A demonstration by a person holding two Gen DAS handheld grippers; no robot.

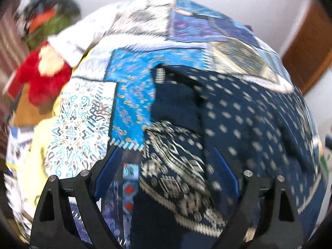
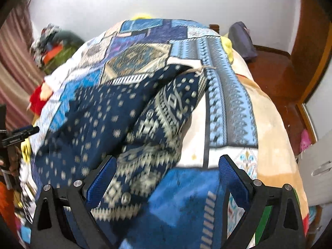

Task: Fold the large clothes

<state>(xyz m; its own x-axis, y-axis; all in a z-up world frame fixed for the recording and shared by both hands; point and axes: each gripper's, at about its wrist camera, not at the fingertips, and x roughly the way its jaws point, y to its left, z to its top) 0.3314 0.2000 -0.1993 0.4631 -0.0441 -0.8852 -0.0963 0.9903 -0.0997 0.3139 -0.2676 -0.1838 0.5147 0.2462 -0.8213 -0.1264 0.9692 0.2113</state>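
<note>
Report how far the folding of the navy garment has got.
Done: little. The navy garment lies bunched and creased on the patchwork bedspread, with no neat fold visible. In hand: both the left gripper and right gripper are open over it, gripping nothing. Left: flatten it, then make every fold.

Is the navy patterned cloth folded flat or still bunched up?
Bunched up: the navy patterned cloth lies in rumpled, raised folds on the patchwork bedspread.
</note>
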